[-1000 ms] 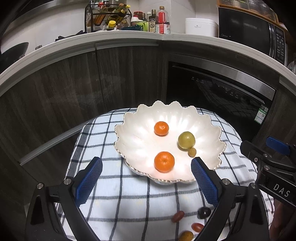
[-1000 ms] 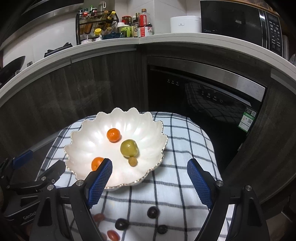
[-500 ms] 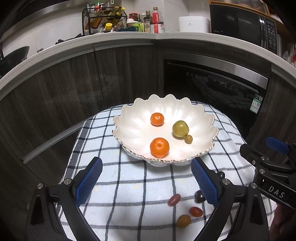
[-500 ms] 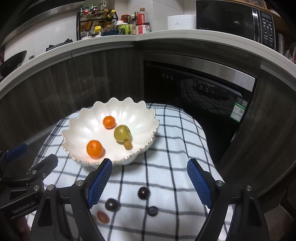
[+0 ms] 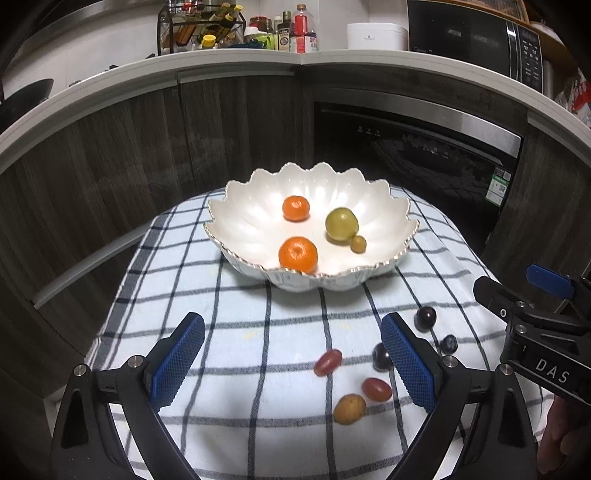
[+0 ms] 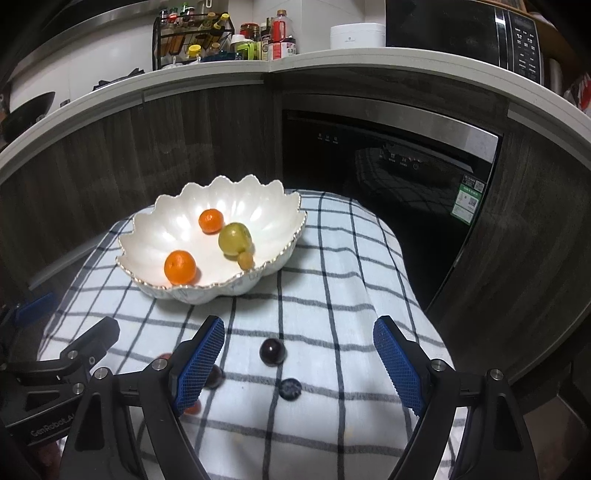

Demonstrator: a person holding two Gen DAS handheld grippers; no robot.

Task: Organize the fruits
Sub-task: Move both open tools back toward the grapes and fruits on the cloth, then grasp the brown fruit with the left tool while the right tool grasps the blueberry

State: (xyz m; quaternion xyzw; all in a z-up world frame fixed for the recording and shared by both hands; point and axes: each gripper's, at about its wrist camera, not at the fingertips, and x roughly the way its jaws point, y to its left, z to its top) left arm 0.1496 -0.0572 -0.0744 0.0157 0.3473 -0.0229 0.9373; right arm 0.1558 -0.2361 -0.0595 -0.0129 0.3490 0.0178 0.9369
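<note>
A white scalloped bowl (image 5: 240, 229) (image 6: 155, 225) stands on a checked cloth and holds two oranges (image 5: 297, 254), a green fruit (image 5: 341, 224) and a small tan fruit (image 5: 358, 244). Loose on the cloth lie red grapes (image 5: 328, 362), dark grapes (image 5: 425, 317) (image 6: 272, 351), a blueberry (image 6: 289, 389) and a small tan fruit (image 5: 349, 408). My left gripper (image 5: 291, 362) is open and empty above the cloth, in front of the bowl. My right gripper (image 6: 297, 365) is open and empty over the dark grape and blueberry.
The cloth (image 5: 258, 332) covers a small round table with drop-offs on all sides. Dark cabinets and a built-in oven (image 5: 424, 155) stand behind. The counter above carries bottles (image 5: 280, 33), a spice rack and a microwave (image 5: 480, 33).
Both grippers have pulled back from the bowl and away from it. The bowl now sits farther off and the loose fruits on the cloth have come into fuller view.
</note>
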